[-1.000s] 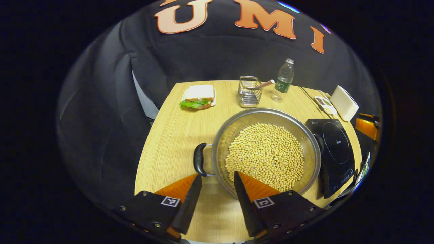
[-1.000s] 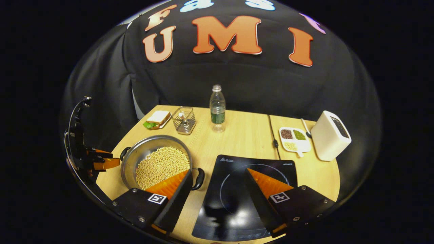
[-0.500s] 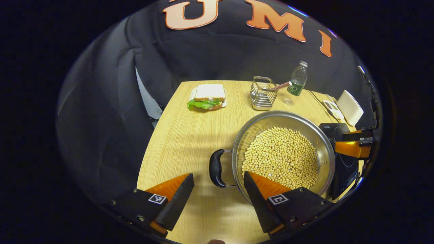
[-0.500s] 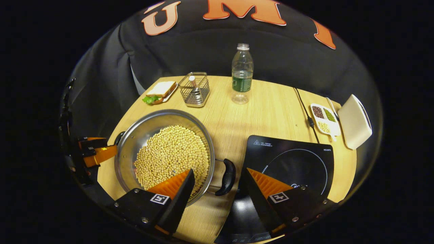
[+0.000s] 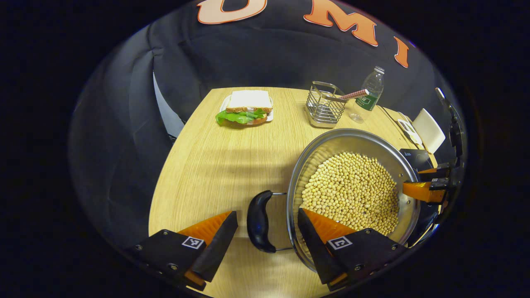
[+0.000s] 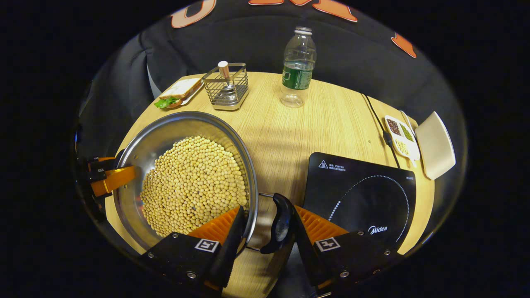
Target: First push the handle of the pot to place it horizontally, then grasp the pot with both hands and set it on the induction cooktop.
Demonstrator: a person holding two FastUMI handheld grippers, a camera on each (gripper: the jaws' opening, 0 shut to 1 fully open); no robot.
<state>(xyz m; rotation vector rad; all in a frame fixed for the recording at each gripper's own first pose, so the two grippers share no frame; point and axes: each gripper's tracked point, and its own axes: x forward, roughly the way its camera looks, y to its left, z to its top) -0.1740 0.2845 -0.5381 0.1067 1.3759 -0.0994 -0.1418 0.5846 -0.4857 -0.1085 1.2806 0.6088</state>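
Now both my grippers have closed in, the left gripper and right gripper each apart astride a handle of the pot, which sits on the surface beside the cooktop, ready to clamp.

On my induction cooktop, in the right gripper view, I can read the white brand word "Midea" near its front right corner. At its back left corner sits a white warning triangle with a line of small print beside it, too small for me to read. The green label on the water bottle is too blurred to make out.
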